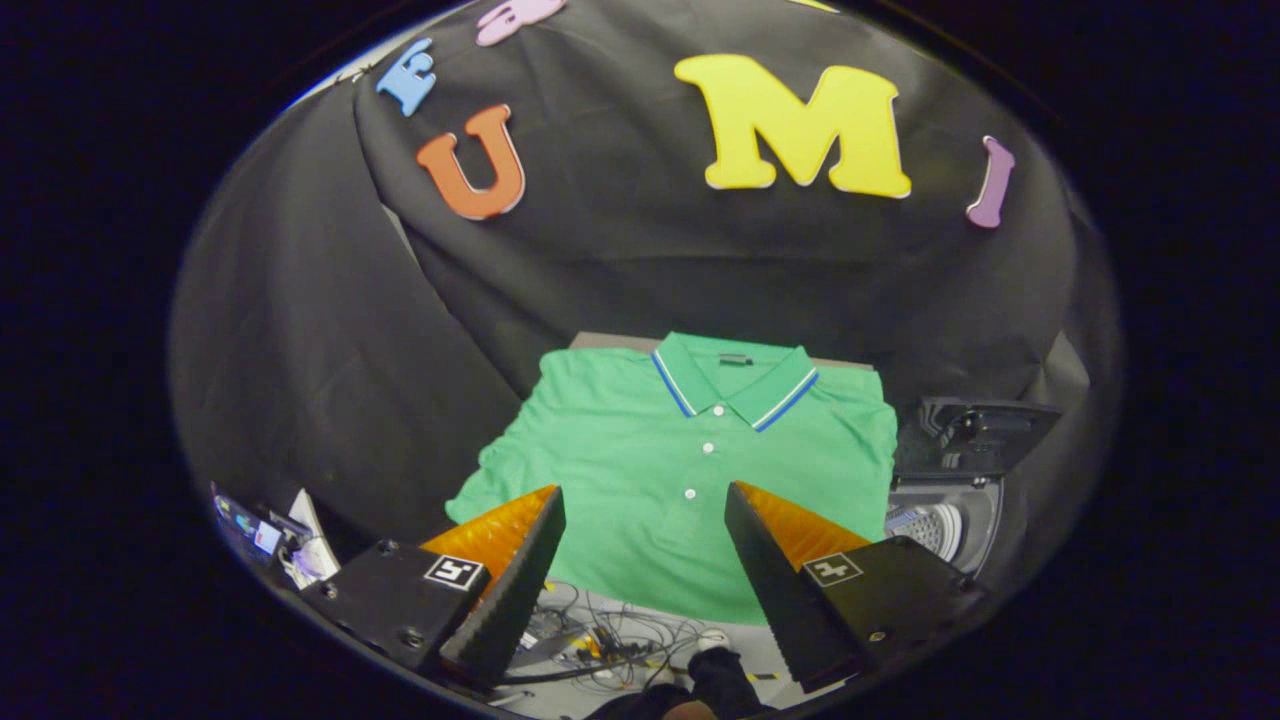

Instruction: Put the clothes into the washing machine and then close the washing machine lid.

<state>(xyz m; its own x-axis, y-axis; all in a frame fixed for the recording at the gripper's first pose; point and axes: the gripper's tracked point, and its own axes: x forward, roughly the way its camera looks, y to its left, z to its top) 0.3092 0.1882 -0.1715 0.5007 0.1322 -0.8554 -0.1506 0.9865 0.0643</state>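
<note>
The gripper (645,520) hangs above the desk (800,362) w/ fingers spread wide, nothing between them. Just ahead, framed by the two fingers, lies the green polo shirt (640,440), flat, buttoned, collar (735,385) on the far side, hem nearest the gripper. The small washing machine (945,525) sits right beside the shirt, off the right finger, lid (970,435) up, drum open.

Judgement: step in hand is the pickup, not yet begun. Flat cloth gives little to bite, so the person prob. does best coming down on the shirt's middle near the button placket, pinching a fold, then lifting high enough that the trailing sleeves clear the machine's rim. Cables (600,635) lie below the hem; best kept out of the pinch.
</note>
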